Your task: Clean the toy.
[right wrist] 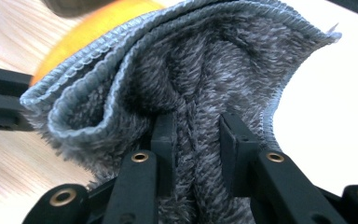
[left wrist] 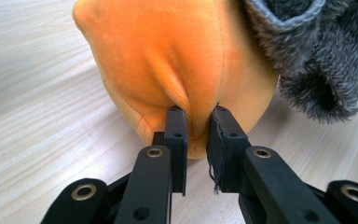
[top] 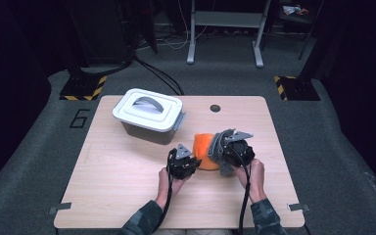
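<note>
Your left tool (left wrist: 196, 116) is pinched down narrow on a fold of the orange plush thing (left wrist: 177, 60), and your right tool (right wrist: 196, 123) is clamped just as tight on a bunched ridge of the grey fuzzy cloth (right wrist: 200, 79). So both are holding something, nothing is hanging loose between the jaws.

Big picture first: the wooden surface (top: 127, 186) has the white lidded box (top: 148, 115) sitting back-left, well apart from your hands, lid on and handle lying flat. The orange plush (top: 203, 147) sits right between your two tools near the middle of the surface, with the grey cloth (top: 218, 147) draped on its right side, touching it.

The bit that matters for whatever you do next: the plush lies straight ahead of the left tool, and the cloth rises up and away from the right tool, its folds running along the jaws' direction. The two grips are right next to each other, so if you're pulling the cloth off, I'd guess the right hand does the travelling while the left just anchors.

Stuff I can't make out: whether the cloth is wrapped around the far side of the plush or only lying against it, what the plush actually is, and how much fabric each pad really has, since the pile hides the tips.
</note>
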